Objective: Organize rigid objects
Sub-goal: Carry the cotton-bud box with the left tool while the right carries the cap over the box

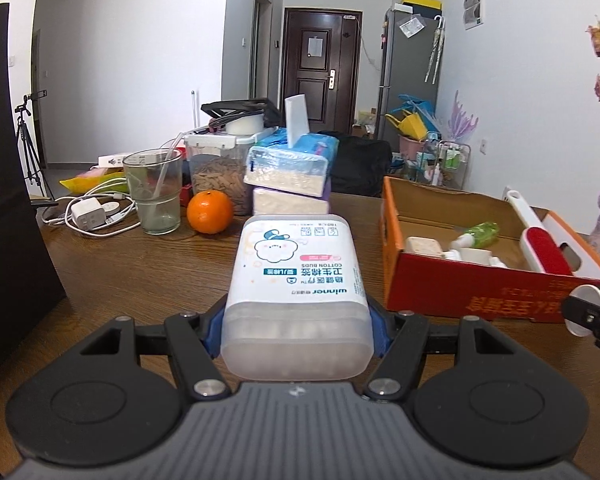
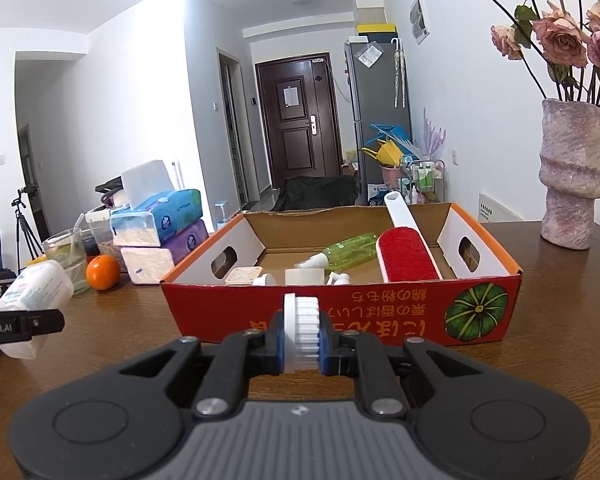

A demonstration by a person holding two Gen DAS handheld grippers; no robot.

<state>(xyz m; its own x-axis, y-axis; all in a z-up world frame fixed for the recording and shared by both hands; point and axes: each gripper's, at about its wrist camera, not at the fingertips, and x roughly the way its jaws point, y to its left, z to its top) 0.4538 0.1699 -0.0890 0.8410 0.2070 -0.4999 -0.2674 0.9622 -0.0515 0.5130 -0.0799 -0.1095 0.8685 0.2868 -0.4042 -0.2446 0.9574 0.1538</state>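
Over on the left, glass (image 1: 153, 192), orange (image 1: 210, 213) and tissue packs (image 1: 290, 184) sit loose on the table (image 1: 140, 272), likely not for sorting; left gripper (image 1: 298, 324) comes next, jaws clamped on the cotton bud box (image 1: 296, 280), held above the wood, tilted slightly down, short of the cardboard tray (image 2: 340, 316); right gripper (image 2: 301, 340) pinches a small white ribbed cap (image 2: 302, 330), right before the tray's near wall; inside already lie the lint roller (image 2: 406, 256), green spray bottle (image 2: 350, 254) and small containers; two items left, I'd judge.
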